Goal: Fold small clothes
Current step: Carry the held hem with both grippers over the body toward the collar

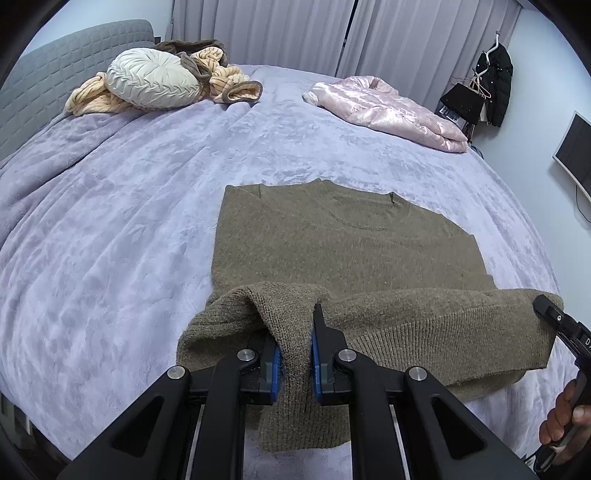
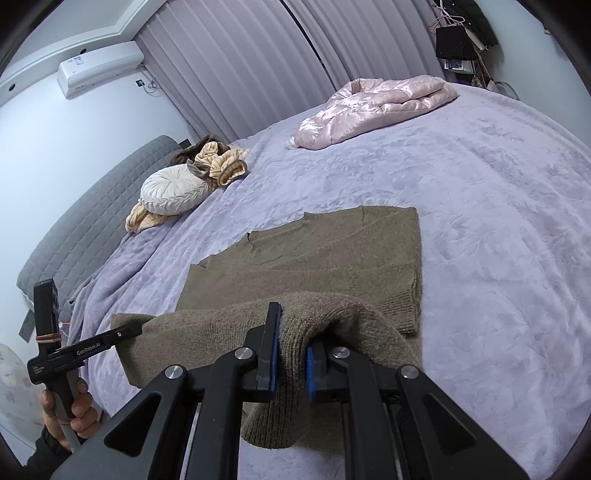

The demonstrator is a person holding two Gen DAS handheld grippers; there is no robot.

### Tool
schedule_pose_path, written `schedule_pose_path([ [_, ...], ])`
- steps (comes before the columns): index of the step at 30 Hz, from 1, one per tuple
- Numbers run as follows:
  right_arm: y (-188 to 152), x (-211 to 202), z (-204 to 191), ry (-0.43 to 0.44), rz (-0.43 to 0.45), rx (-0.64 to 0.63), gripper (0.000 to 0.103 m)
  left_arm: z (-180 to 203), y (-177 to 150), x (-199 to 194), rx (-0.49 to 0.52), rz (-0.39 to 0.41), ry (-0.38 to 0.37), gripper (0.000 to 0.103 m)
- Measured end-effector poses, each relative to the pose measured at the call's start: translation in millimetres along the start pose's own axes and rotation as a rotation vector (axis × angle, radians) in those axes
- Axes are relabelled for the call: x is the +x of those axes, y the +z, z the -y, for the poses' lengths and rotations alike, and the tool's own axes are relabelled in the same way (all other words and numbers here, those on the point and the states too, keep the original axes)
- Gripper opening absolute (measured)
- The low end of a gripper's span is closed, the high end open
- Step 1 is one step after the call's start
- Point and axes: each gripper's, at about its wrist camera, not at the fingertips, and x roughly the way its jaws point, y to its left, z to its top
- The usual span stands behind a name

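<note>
Sweater (image 1: 343,240) on bed (image 1: 110,240) | hem pinched by left tool (image 1: 295,354), right tool (image 2: 291,358)

1. Left wrist view sits low and close at the sweater's (image 1: 343,240) near hem, facing up the bed (image 1: 110,229).
2. Right wrist view does likewise, angled leftward.
3. Both share sweater, bed, curtains (image 1: 295,33).

Olive-brown knit sweater (image 1: 347,240) lying flat on the lavender bed (image 1: 110,221), sleeves tucked in, ribbed bottom hem lifted and bunched toward the camera.
</note>
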Motion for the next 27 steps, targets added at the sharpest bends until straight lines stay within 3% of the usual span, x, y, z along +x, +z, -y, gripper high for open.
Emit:
schedule_pose_path([
  [27, 41, 23, -22, -0.065, -0.008, -0.088, 0.012, 2, 37, -5, -0.019, 0.037, 0.026, 0.014],
])
